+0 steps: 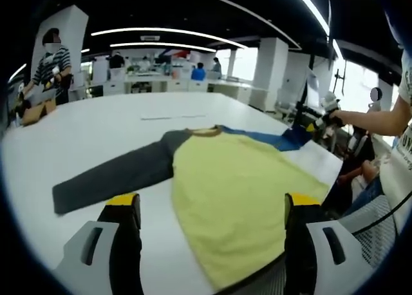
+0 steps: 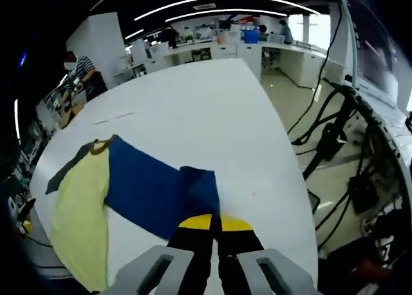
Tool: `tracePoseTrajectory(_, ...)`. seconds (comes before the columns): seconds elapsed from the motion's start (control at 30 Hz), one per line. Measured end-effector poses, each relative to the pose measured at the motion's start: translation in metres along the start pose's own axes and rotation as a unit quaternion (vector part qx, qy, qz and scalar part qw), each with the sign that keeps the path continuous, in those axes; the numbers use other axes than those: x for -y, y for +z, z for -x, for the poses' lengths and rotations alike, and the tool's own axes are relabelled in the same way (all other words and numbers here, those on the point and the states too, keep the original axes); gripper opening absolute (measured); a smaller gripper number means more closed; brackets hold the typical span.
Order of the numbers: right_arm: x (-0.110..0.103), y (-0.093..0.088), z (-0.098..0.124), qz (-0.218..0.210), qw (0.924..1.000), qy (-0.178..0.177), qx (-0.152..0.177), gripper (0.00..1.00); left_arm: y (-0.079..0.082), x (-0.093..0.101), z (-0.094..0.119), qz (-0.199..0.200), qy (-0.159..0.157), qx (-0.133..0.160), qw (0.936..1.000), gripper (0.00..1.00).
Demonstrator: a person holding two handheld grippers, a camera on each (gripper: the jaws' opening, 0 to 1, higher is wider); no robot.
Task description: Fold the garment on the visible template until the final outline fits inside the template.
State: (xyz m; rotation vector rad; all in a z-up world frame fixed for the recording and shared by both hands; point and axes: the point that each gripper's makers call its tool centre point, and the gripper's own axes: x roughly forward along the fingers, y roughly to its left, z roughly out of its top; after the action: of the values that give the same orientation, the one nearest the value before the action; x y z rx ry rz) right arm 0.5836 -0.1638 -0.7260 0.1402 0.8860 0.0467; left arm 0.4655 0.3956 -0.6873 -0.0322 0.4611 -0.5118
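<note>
Meanwhile right fingers pinch the unlabelled garment's blue sleeve; left fingers spread.

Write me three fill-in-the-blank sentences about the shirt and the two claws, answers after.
1. The shirt's body is ____.
2. The right claw is shut on the shirt's ____ sleeve.
3. The left claw stands ____ above the table, holding nothing.
4. The grey sleeve lies ____ on the table.

Answers: yellow; blue; open; flat
</note>
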Motion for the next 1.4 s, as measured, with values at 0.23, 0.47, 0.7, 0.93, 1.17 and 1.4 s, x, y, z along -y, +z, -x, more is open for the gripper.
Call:
tracePoseTrajectory(0.23,0.03,-0.012,0.002,-0.007,0.9991,-0.037,-0.018,0.0,-0.002,-0.001,0.001,0.001,0.0,-0.001,1.0,0.91)
tracePoseTrajectory(0.47,0.049,-0.02,0.001,-0.013,0.9976,-0.06,-0.033,0.0,-0.002,0.0,-0.001,0.0,-0.002,-0.002,1.0,0.93)
tracePoseTrajectory(0.7,0.054,-0.019,-0.002,-0.02,0.9973,-0.062,-0.035,0.0,-0.002,0.001,-0.001,-0.004,-0.003,-0.004,1.0,0.94)
tracePoseTrajectory(0.93,0.04,-0.021,-0.005,-0.04,0.9976,-0.039,-0.041,0.0,-0.002,0.004,0.0,-0.004,-0.004,-0.008,1.0,0.97)
tracePoseTrajectory(1.17,0.018,-0.019,-0.007,-0.049,0.9978,-0.01,-0.043,0.0,-0.003,0.006,0.0,-0.005,-0.007,-0.014,0.9999,0.98)
tracePoseTrajectory(1.4,-0.009,-0.011,-0.008,-0.043,0.9981,0.011,-0.043,0.0,-0.003,0.009,0.0,-0.007,-0.009,-0.017,0.9998,0.98)
